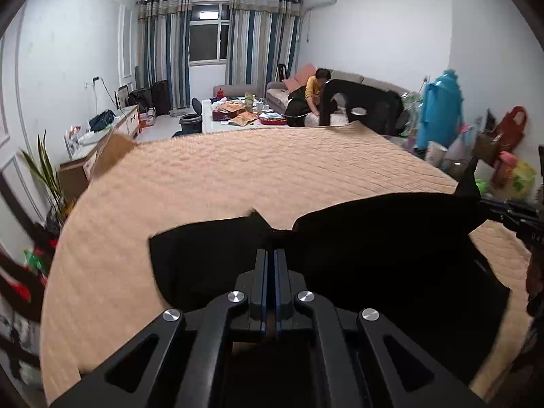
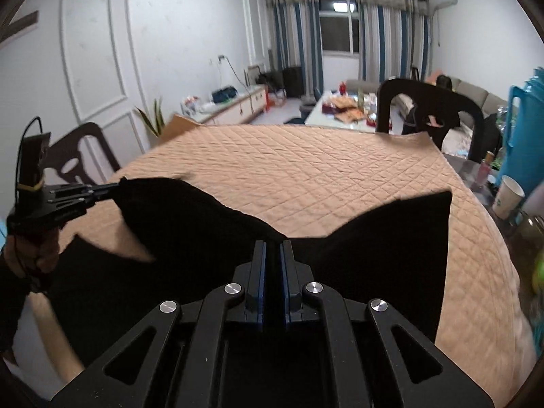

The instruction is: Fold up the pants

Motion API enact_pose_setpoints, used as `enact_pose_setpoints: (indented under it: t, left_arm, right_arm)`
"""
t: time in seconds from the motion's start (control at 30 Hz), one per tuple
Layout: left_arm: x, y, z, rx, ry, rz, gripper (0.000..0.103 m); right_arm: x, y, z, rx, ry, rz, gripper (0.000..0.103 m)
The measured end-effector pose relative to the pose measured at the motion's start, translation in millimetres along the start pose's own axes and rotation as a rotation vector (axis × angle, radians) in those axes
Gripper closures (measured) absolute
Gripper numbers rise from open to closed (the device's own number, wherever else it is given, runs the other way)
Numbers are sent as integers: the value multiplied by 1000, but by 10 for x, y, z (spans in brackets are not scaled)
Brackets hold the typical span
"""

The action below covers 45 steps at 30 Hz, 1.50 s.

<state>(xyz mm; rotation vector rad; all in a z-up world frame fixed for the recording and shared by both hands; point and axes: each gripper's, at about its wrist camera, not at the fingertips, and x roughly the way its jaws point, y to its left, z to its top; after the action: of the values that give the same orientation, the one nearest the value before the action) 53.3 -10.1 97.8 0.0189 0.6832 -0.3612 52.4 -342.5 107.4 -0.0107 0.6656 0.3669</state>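
Black pants [image 1: 374, 248] lie spread over the near part of a table covered with a tan quilted cloth [image 1: 238, 170]. My left gripper [image 1: 272, 250] is shut on an edge of the pants and lifts it a little. It also shows in the right wrist view [image 2: 117, 183], at the left, pinching a raised corner of the pants [image 2: 190, 224]. My right gripper [image 2: 272, 243] is shut on another edge of the pants. It also shows in the left wrist view [image 1: 476, 200], at the right, holding a raised corner.
A black chair [image 2: 428, 112] stands at the table's far right corner, another chair [image 2: 81, 153] at the left. A paper cup [image 2: 508, 197] and bottles sit off the right edge. A cardboard box [image 1: 112, 153] stands at the far left. A person [image 1: 316, 91] sits on a sofa behind.
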Motion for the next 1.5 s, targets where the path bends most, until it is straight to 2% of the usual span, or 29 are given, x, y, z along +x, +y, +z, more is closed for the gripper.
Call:
enact_pose_setpoints:
  t: [0.1,0.23,0.33,0.4,0.5,0.53,0.57,0.6,0.63,0.8,0.93,1.1,1.23,1.27,1.3,1.33,1.37,1.43,1.5]
  left_arm:
    - [-147,-42,-342,-23,17,-30,99]
    - [-196,-114,-818,-46,89,-55,99]
    - [-172,-111,-1018,-50,134,-47,98]
    - [-236,-73,-1077,-64,143,-66,98]
    - [-341,17,-1059,-89,120,-58,96]
    - [-371,36,-1025,-97,108,-48,89]
    - [-374,37,-983,-102,97,-35,83]
    - [-374,31,-936,-104,86,-23,69]
    - [-351,11,-860,-103,76,-11,59]
    - [-20,-174,-591,-25,82,6,51]
    - [496,-288,-382,37,153,56,51]
    - [906,-363,-314,87,236,94,51]
    - [978,-356,-297,98,245,110,48]
    - [978,-349,-291,95,247,116,50]
    - [980,-355,-290,98,246,125,58]
    - [979,-370,-288,109,246,129,78]
    - [973,-386,-290,120,248,136,88]
    - [969,-412,-289,135,242,163,96]
    - [856,-344,-284,108,208,172,96]
  right_arm:
    - [-233,94,-381,49,-8,16,96]
    - [-268,88,-954,165,51,40,96]
    - [-194,87,-1277,226,112,44,95]
    - [-197,50,-1400,279,120,64,93]
    - [-304,-17,-1479,347,84,91,84]
    - [-335,-33,-1485,355,76,81,78]
    - [-353,-49,-1509,363,72,73,68]
    - [-378,-64,-1533,376,67,67,62]
    - [-393,-103,-1552,401,61,63,55]
    - [-476,-342,-1688,550,21,23,55]
    - [-530,-468,-1748,636,-17,55,55]
    - [-585,-511,-1693,645,-62,4,55]
    - [-587,-604,-1733,678,-92,-32,55]
    - [-570,-613,-1729,687,-98,-40,55]
    - [-575,-631,-1750,689,-100,-45,55]
    - [-558,-630,-1738,691,-102,-48,55]
    - [-553,-640,-1727,691,-101,-50,55]
    - [-538,-648,-1708,693,-102,-61,55]
    - [-537,-653,-1686,684,-101,-89,60]
